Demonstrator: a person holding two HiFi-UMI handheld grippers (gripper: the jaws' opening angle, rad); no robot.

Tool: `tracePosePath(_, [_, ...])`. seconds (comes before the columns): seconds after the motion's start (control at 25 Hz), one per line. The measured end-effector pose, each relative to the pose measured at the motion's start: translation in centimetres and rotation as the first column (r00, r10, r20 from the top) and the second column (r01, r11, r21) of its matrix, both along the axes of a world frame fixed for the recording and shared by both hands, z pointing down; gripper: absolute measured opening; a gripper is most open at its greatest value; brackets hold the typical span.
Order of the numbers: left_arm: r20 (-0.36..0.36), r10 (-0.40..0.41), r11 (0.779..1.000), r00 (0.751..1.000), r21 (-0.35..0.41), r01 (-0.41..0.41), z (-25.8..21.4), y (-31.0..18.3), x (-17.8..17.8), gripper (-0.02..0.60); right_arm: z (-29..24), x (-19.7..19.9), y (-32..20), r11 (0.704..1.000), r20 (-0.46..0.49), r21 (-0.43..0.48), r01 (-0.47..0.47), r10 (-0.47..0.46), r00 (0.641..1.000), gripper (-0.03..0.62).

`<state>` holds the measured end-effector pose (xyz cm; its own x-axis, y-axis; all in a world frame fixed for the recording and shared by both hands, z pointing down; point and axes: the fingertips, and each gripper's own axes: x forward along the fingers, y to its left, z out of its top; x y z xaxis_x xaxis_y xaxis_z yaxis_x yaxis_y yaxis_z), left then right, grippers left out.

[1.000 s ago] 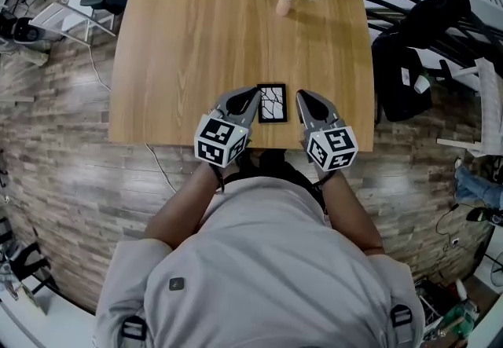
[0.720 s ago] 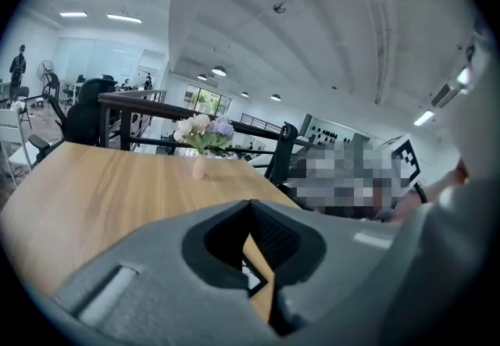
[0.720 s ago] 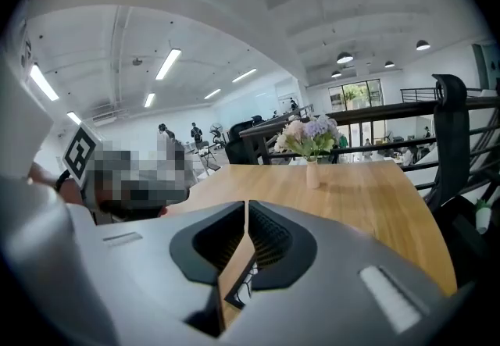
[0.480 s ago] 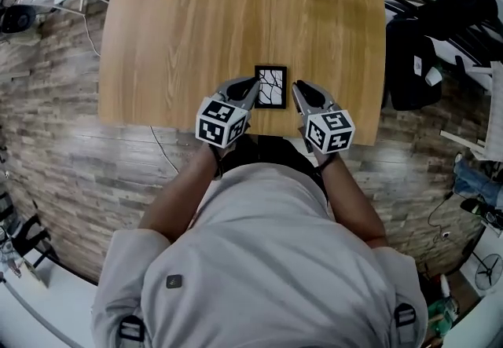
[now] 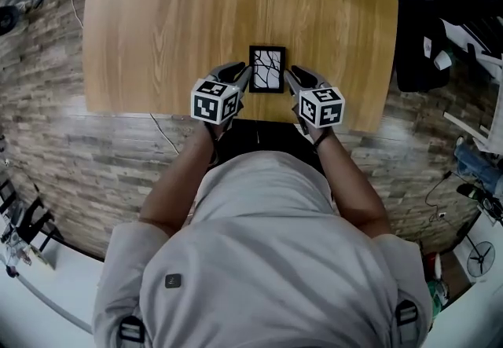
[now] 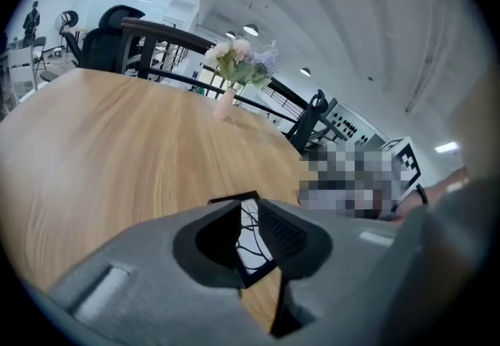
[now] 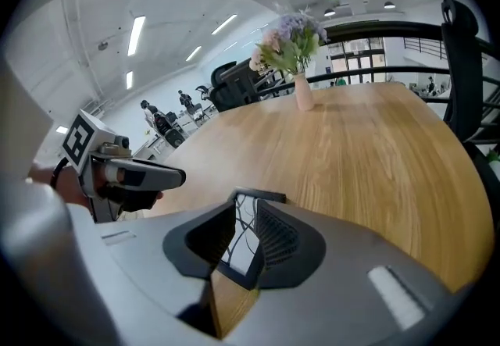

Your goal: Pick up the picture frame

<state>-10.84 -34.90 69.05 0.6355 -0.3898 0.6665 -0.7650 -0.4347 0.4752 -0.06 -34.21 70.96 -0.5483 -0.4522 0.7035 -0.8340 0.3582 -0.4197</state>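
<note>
The picture frame [image 5: 266,69] is small, with a black border and a branch-pattern print. It lies flat on the wooden table [image 5: 157,24] close to the near edge, right in front of me. I judge it light and rigid but thin. It sits low on the wood and the front is likely glazed, so it would be slick and breakable; I shouldn't pinch the face. The best hold looks like the black border on the long sides, one tool per side, with a gentle squeeze and a level lift.

The left gripper [image 5: 240,74] is just beside the frame's left edge and the right gripper [image 5: 291,74] just beside its right edge. Both have just been opening their jaws. Each gripper view shows the jaws apart with a frame edge in the gap and the pads not pressing on it, so nothing is held yet.

The flower vase [image 7: 303,93] stands well apart at the far end and is no obstacle.
</note>
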Motion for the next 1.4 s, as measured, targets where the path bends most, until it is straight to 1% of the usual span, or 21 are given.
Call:
tracePosePath(0.2, [0.019,0.006,0.998,1.0,-0.067,-0.005,3.2,0.4,0.7,0.098,3.3,0.0,0.3,0.997,-0.003,-0.071,0.003,-0.003,1.0,0.117])
tracePosePath(0.36, [0.039,0.023,0.994,0.999,-0.112,-0.019,5.5,1.2,1.2,0.106,5.9,0.0,0.5,0.993,-0.028,-0.113,0.022,-0.025,0.999,0.12])
tracePosePath(0.64, [0.077,0.006,0.985,0.997,-0.174,0.007,8.4,1.4,1.3,0.118,8.1,-0.4,0.8,0.986,-0.024,-0.167,0.027,-0.032,0.999,0.125])
tracePosePath(0.84, [0.106,-0.011,0.983,0.994,-0.183,0.03,9.8,1.2,1.5,0.12,9.2,-0.5,0.8,0.982,-0.041,-0.189,0.011,-0.019,0.999,0.127])
tracePosePath(1.04, [0.134,-0.028,0.98,0.991,-0.19,0.053,11.0,1.1,1.5,0.116,9.4,-0.6,0.9,0.983,-0.049,-0.183,-0.016,0.007,0.999,0.12])
tracePosePath(1.24, [0.163,-0.065,0.983,0.984,-0.16,0.092,11.0,0.9,1.4,0.106,9.4,-0.7,0.7,0.984,-0.081,-0.175,-0.029,0.015,0.997,0.118])
tracePosePath(1.4, [0.166,-0.099,0.982,0.981,-0.143,0.123,11.0,0.8,1.3,0.104,9.4,-0.7,0.7,0.985,-0.086,-0.169,-0.019,0.005,0.996,0.115])
